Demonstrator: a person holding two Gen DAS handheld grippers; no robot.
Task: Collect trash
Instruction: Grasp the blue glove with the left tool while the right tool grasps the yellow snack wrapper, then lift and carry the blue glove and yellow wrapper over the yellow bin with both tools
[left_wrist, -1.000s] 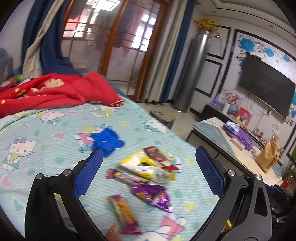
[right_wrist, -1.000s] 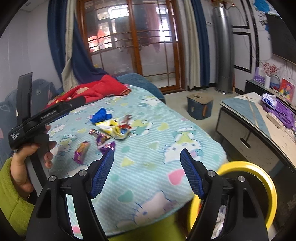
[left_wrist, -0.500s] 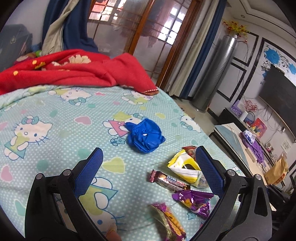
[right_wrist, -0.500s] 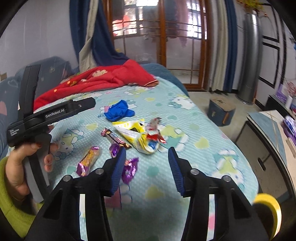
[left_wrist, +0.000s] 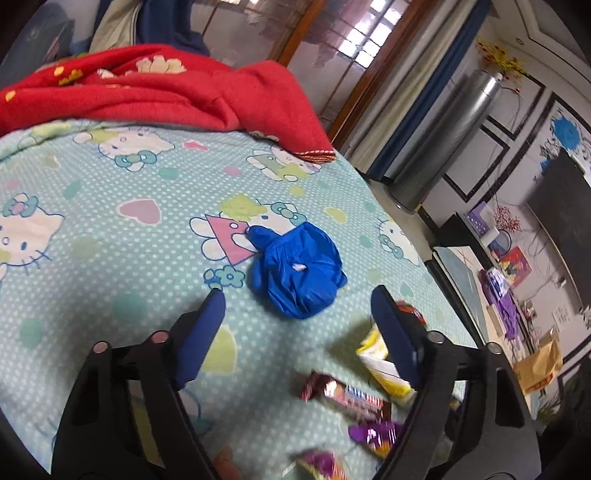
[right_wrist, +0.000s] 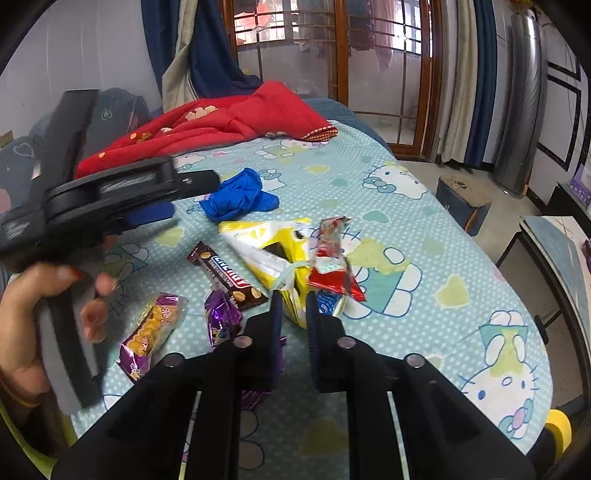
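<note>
Early stage, by my read: nearly all trash is still lying on the bed (right_wrist: 424, 229). Right tool (right_wrist: 293, 310) is clenched on the near corner of the yellow bag (right_wrist: 266, 240), which otherwise still rests on the sheet w/ the red wrapper (right_wrist: 332, 266) on it. Left tool (left_wrist: 295, 306) is closing, jaws still apart, nothing between them yet; the blue glove (left_wrist: 297, 269) sits just ahead of the tips, not touched.

Left to pick up: the brown bar (right_wrist: 229, 275), the purple candy (right_wrist: 221, 317) beside it, the snack packet (right_wrist: 151, 332) nearest the person's hand (right_wrist: 44, 306), plus glove, bag and red wrapper. A yellow rim (right_wrist: 559, 432) shows at the bed's lower right edge, prob. a bin, can't tell for sure.

Surface: soft bed w/ a light-green cartoon-cat sheet, red blanket (right_wrist: 221, 122) bunched at the far end. Room: wood-framed glass doors (right_wrist: 369, 55) w/ blue curtains, tall silver cylinder (left_wrist: 443, 140) in the corner, a low counter (left_wrist: 476, 295) w/ clutter, dark TV (left_wrist: 569, 221) on the wall.
</note>
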